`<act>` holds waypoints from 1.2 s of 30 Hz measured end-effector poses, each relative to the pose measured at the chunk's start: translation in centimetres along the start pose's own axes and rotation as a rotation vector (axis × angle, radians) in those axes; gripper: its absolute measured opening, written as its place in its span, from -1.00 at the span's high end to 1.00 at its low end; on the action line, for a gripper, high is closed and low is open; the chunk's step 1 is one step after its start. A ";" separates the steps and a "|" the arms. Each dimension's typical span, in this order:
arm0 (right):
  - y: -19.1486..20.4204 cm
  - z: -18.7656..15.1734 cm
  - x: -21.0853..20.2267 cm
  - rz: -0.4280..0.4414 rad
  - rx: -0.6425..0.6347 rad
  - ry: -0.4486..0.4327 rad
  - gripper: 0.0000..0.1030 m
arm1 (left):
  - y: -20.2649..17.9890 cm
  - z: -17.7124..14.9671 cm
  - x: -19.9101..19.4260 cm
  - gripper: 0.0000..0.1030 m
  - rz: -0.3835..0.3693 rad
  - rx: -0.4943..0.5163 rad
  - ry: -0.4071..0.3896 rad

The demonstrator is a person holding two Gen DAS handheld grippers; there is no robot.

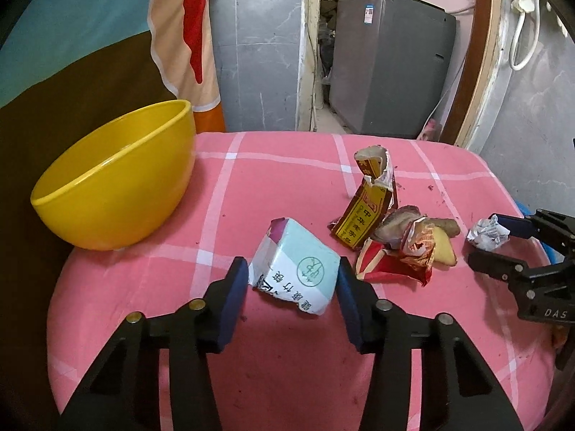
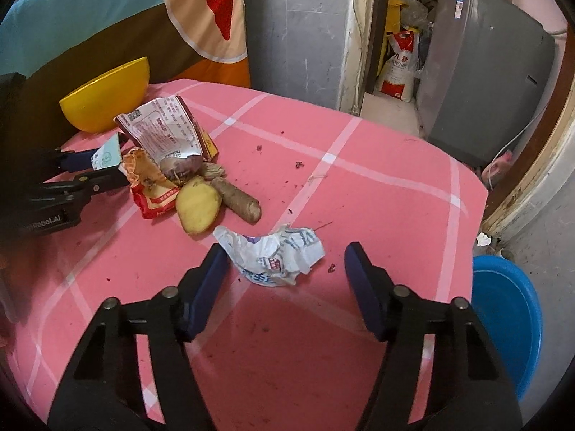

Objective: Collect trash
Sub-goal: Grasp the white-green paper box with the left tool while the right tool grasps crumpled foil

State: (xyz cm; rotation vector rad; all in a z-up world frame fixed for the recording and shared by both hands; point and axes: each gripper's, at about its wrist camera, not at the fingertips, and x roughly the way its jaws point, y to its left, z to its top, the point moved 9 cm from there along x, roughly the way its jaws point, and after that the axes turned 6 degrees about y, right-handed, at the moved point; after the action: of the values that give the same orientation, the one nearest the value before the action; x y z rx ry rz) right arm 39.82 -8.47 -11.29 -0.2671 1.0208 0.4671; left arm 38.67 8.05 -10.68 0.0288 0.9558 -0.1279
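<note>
A yellow bowl [image 1: 111, 179] stands at the table's left; it also shows in the right wrist view [image 2: 104, 97]. My left gripper [image 1: 293, 280] is open, its pads on both sides of a torn white and teal carton [image 1: 294, 269]. My right gripper [image 2: 285, 269] is open around a crumpled white wrapper [image 2: 276, 251], seen from the left wrist too [image 1: 487, 233]. Between them lies a pile: a red and yellow torn pack [image 1: 370, 204], a red crumpled wrapper [image 1: 399, 258], a potato piece [image 2: 197, 204] and a brown root [image 2: 239, 199].
The table has a pink checked cloth [image 1: 287, 165] with small crumbs. A blue basin [image 2: 510, 316] stands on the floor at the right. A grey machine [image 1: 391, 61] stands behind, past a doorway. A coloured cloth [image 1: 187, 32] hangs behind the bowl.
</note>
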 end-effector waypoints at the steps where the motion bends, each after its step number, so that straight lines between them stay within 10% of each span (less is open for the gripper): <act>1: 0.0 0.0 0.0 0.002 0.001 -0.001 -0.29 | -0.1 0.0 -0.1 0.29 0.002 0.002 0.000; 10: -0.3 0.1 -0.3 0.052 0.042 -0.017 0.26 | -1.0 -0.6 -0.8 0.39 -0.026 -0.017 -0.013; 19: 0.0 -0.1 -1.1 0.065 0.036 -0.064 0.40 | -3.2 -1.8 -3.4 0.39 -0.051 -0.031 -0.063; 36: -3.0 -0.1 -12.2 -0.021 0.074 -0.504 0.39 | -10.1 1.2 -10.9 0.39 -0.149 -0.028 -0.329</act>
State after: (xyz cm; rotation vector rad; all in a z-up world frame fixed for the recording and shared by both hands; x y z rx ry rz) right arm 35.90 -14.16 -0.82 -0.0847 0.5404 0.4469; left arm 32.21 -0.98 -0.80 -0.0876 0.6307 -0.2484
